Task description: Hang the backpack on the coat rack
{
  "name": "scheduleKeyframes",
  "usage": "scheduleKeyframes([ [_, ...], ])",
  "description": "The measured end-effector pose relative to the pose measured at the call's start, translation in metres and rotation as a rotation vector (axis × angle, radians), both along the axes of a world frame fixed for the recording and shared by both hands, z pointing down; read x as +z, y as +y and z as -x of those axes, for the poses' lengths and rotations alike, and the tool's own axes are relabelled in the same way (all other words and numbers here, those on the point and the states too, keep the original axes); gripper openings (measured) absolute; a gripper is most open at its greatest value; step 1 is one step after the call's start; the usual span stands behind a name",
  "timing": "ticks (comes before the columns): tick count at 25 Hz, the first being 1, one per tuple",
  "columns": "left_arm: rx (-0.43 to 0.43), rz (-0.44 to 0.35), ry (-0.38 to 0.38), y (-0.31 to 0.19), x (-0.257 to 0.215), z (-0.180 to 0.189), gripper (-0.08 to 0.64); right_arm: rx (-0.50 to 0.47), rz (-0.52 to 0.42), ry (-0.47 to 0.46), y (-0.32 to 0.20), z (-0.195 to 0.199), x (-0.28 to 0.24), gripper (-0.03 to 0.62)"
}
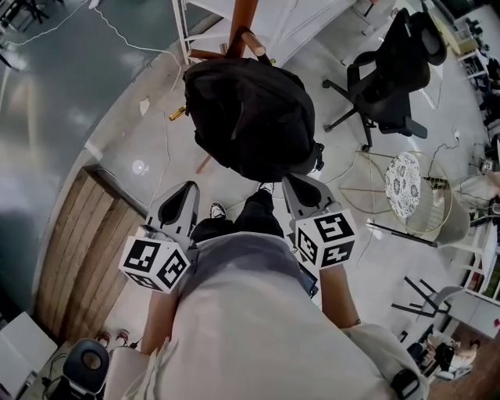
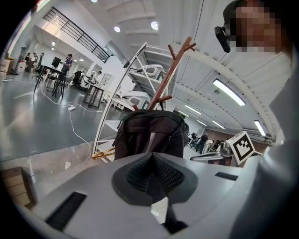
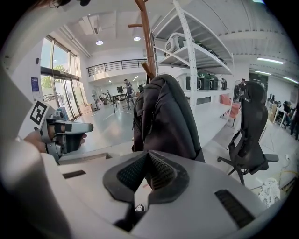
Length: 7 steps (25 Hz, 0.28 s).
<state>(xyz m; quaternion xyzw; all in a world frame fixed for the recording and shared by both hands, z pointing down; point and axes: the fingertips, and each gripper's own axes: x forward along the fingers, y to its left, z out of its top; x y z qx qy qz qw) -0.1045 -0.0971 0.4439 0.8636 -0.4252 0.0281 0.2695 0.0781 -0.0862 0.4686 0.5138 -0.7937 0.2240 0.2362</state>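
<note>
backpack on coat rack, ahead of closed left gripper, closed right gripper.

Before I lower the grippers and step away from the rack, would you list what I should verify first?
1. Backpack is up against the coat rack, with neither gripper gripping it: ok.
2. Strap fully seated on a peg: cannot tell, since the bag's top hides the contact.
3. Left gripper has its jaws together with nothing between them: ok.
4. Right gripper has its jaws together with nothing between them: ok.
5. Rack standing upright under the load: ok, as its pole looks straight in both gripper views.
6. Office chair stands off to the side, apart from the rack: ok.
</note>
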Motion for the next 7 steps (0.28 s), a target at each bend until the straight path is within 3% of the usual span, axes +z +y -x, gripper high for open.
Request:
scheduleKeyframes([
  [7,0.005,-0.003,0.001,0.0013,0.001,-0.0036,0.006,0.004,-0.008,0.021,0.0008,-0.0039,0.0009,0.009],
])
